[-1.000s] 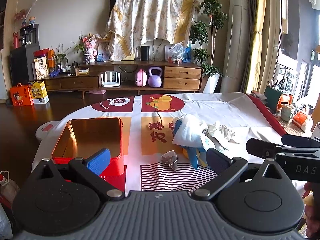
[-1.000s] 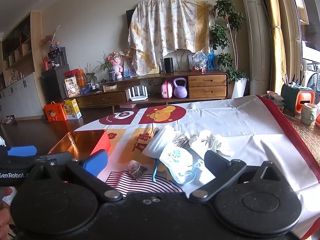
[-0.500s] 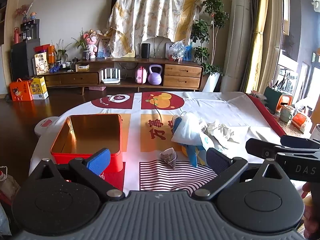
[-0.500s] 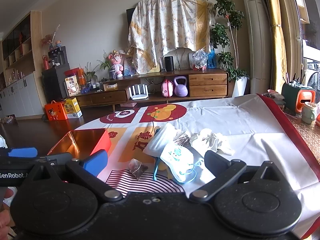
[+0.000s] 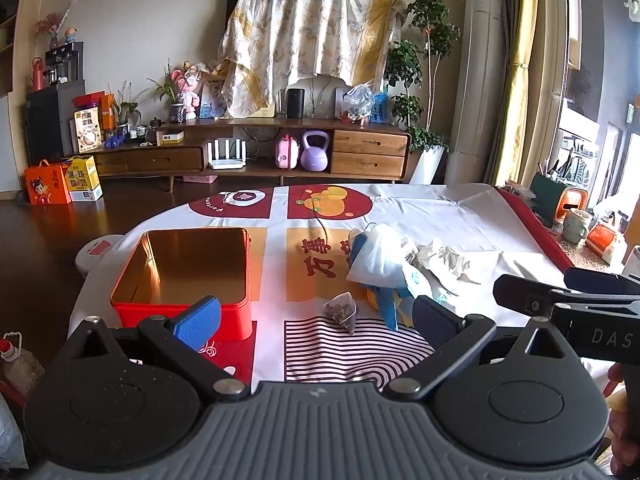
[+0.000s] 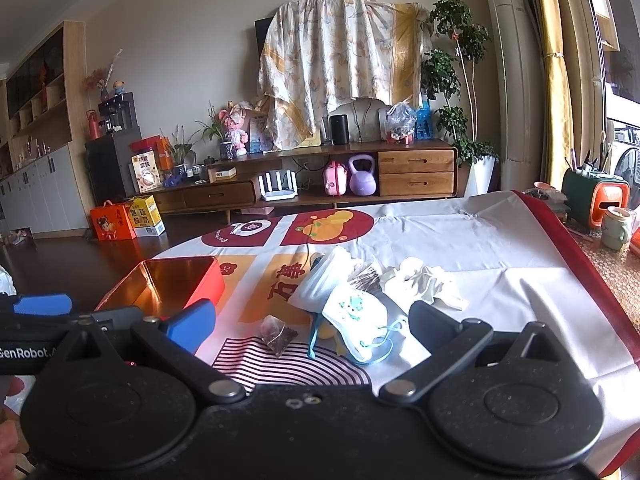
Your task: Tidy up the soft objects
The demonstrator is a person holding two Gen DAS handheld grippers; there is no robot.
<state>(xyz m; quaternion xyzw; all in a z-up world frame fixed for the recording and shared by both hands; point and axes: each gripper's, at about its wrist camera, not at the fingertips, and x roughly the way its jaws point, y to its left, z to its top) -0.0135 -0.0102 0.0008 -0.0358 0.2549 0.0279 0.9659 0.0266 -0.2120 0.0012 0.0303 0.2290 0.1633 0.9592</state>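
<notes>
An open red tin (image 5: 182,268) (image 6: 180,284) with a golden inside sits on the left of the cloth-covered table. To its right lies a heap of soft things: a white mesh pouch (image 5: 378,258) (image 6: 324,276), a child's face mask with blue loops (image 6: 356,320), a blue and yellow item (image 5: 386,304), crumpled white cloth (image 5: 448,260) (image 6: 420,280). A small pyramid tea bag (image 5: 342,310) (image 6: 278,334) lies in front. My left gripper (image 5: 316,318) is open, held before the tin and tea bag. My right gripper (image 6: 310,322) is open near the mask. Both hold nothing.
The table cloth (image 5: 440,216) is white with red and orange prints and a red border on the right. A green holder and mug (image 6: 616,226) stand at the far right. A wooden TV cabinet (image 5: 260,152) stands across the dark floor.
Both grippers have risen and pulled back slightly, so the tin and the heap sit a little lower in view. Nothing on the table has moved.
</notes>
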